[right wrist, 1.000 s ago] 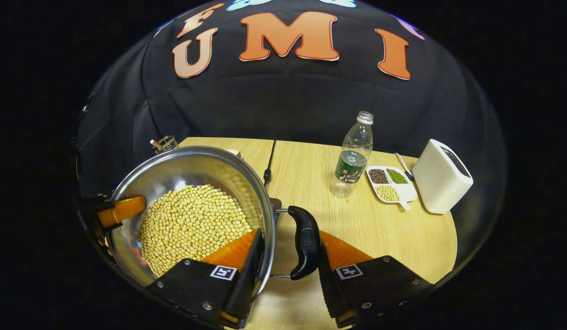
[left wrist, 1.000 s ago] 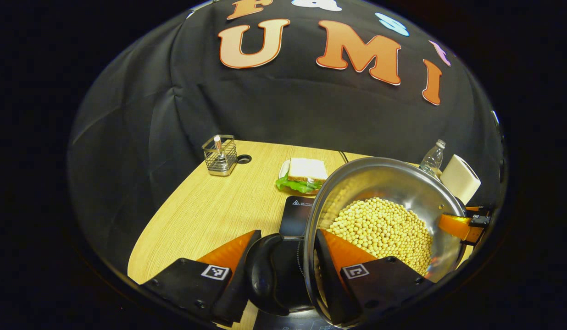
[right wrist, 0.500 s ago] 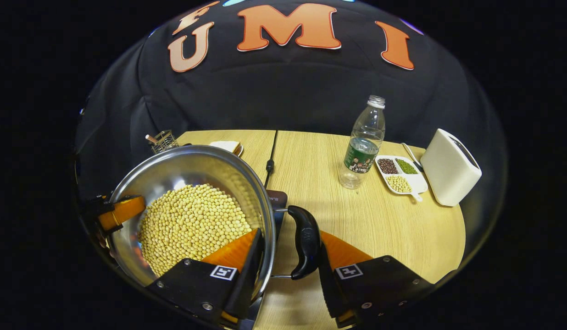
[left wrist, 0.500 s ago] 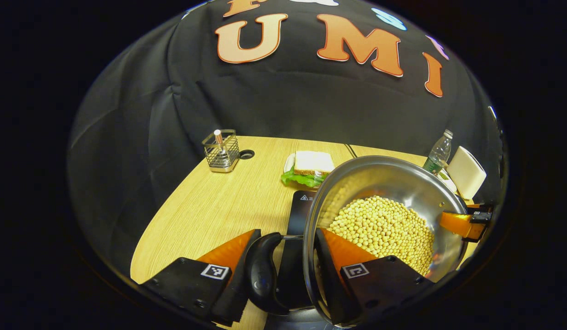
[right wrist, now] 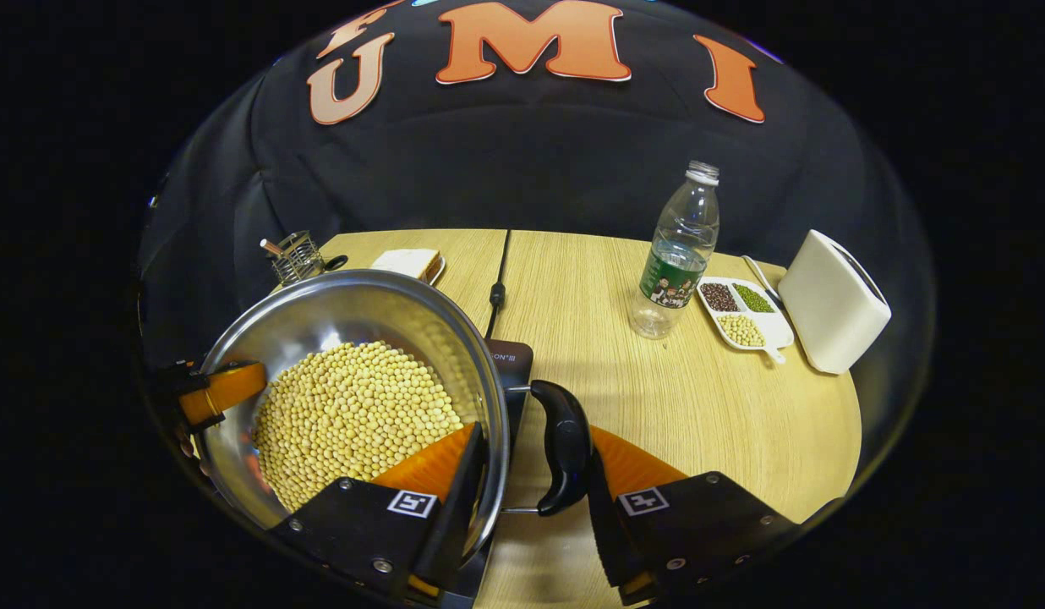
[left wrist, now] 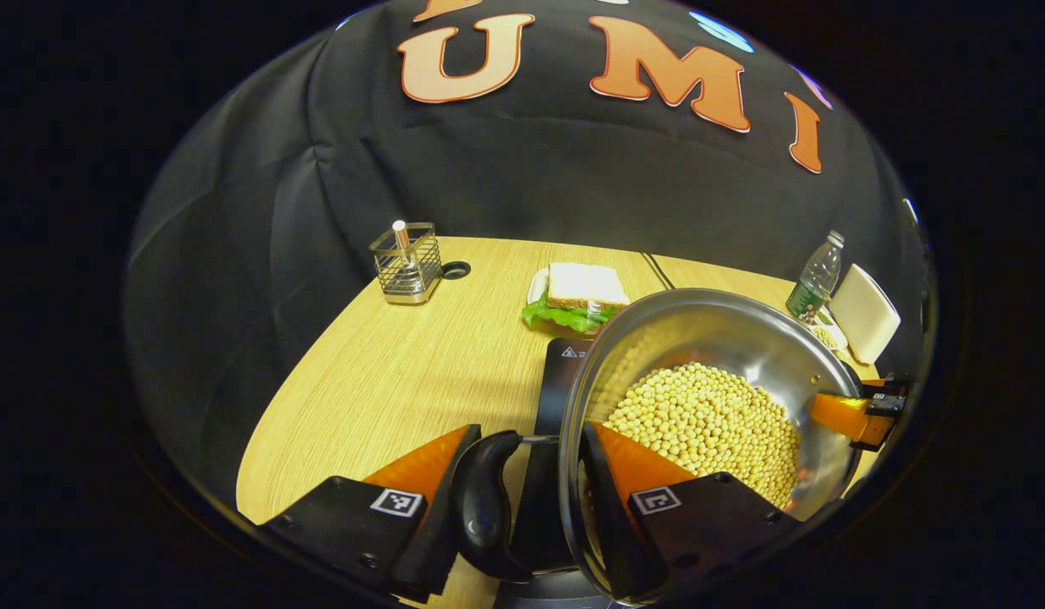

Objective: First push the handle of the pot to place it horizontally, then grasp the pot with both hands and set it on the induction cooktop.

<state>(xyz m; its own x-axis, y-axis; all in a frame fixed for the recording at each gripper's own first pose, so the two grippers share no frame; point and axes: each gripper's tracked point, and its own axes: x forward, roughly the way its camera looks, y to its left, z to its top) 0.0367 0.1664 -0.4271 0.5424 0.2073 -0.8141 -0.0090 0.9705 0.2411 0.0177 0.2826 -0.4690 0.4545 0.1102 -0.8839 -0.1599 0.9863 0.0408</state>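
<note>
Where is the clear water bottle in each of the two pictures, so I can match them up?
Left gripper view: the water bottle stands small at the far right, behind the pot's rim, beside the white box.
Right gripper view: the bottle stands upright, right of centre on the table, next to the divided bean dish.
Shared landmark: the steel pot of yellow beans, held at its side handles by both tongs.

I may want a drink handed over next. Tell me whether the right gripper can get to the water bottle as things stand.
Probably not yet: the right gripper is clamped on the pot by its handle. The table toward the water bottle looks open.
</note>
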